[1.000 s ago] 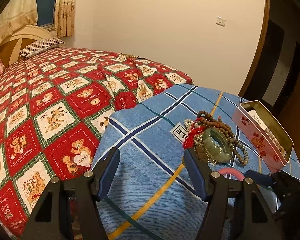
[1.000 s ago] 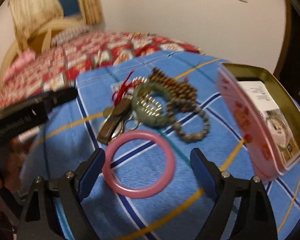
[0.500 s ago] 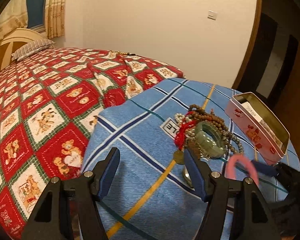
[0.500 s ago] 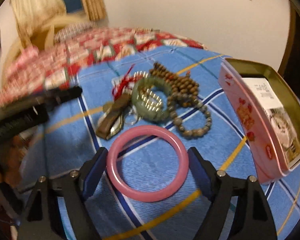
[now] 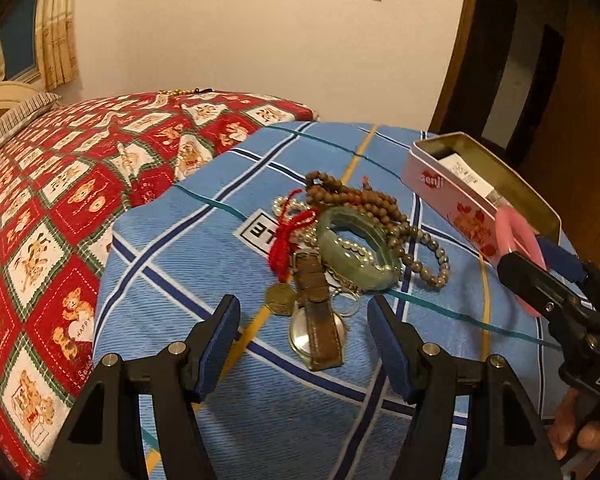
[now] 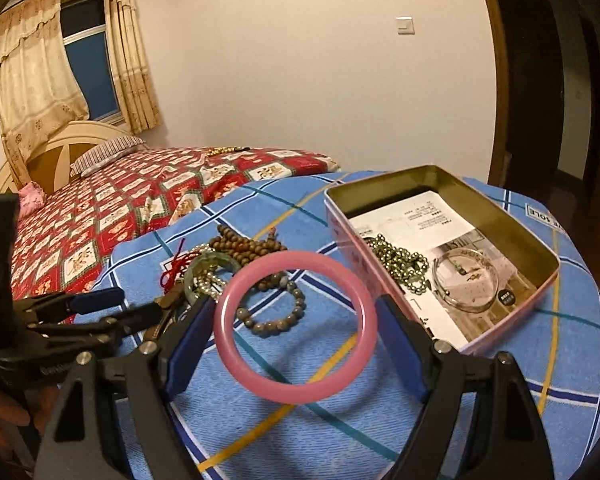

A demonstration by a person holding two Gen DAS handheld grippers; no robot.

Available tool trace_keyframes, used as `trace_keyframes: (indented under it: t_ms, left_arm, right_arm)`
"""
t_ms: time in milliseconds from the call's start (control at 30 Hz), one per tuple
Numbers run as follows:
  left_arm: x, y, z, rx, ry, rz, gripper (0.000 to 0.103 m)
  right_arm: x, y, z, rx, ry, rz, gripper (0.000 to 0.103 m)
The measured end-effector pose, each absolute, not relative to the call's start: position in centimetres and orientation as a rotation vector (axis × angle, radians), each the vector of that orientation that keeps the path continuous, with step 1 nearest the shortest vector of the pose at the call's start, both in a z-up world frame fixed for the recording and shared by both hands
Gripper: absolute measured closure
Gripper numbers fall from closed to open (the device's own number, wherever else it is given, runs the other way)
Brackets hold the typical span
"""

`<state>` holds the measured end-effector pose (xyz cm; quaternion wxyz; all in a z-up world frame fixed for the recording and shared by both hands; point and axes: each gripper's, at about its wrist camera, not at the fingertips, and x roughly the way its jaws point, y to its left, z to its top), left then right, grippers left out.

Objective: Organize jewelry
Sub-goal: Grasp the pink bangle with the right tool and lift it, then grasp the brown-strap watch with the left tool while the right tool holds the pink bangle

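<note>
Blue plaid cloth [image 6: 380, 432]; right tongs [image 6: 296, 330] clamp pink bangle [image 6: 295, 327] aloft; left tongs [image 5: 303, 342] wide.

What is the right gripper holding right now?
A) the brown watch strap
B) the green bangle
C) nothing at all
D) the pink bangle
D: the right gripper has its jaws pressed on both sides of the pink bangle, which is lifted off the blue cloth, while the green bangle lies in the pile.
</note>
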<state>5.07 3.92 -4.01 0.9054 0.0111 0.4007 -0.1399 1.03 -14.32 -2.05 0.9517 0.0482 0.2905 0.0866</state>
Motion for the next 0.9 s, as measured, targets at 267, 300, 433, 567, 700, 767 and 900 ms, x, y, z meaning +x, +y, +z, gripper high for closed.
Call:
trace_keyframes:
  t_ms: [267, 300, 433, 567, 700, 767, 900]
  left_arm:
    - [6.2, 3.3, -5.4, 0.027, 0.919, -0.291, 0.066]
    - [6.1, 3.2, -5.4, 0.032, 0.918, -0.288, 0.066]
    - [6.2, 2.7, -5.4, 0.059, 0.918, -0.284, 0.066]
    - [6.2, 2.7, -5.4, 0.056, 0.915, -0.287, 0.067]
    - [6.0, 3.3, -5.3, -0.002, 0.904, -0.317, 0.067]
    - [5.7, 3.7, -5.0, -0.027, 0.883, -0.321, 0.067]
    - [4.9, 4.1, -4.1, -0.051, 0.834, -0.325, 0.068]
  right_arm:
    - [1.2, -14.7, -2.2, 0.113, 0.591, 0.179, 0.019]
    - [1.2, -14.9, -2.2, 0.117, 0.592, 0.178, 0.019]
    - [1.4, -15.1, -2.3, 0.129, 0.598, 0.176, 0.019]
    - [1.2, -15.2, -2.2, 0.129, 0.591, 0.173, 0.019]
    - [1.2, -15.5, -2.2, 0.133, 0.587, 0.16, 0.019]
    - [1.2, -15.6, -2.2, 0.135, 0.579, 0.151, 0.019]
    - [1.1, -15.9, -2.0, 0.138, 0.565, 0.141, 0.019]
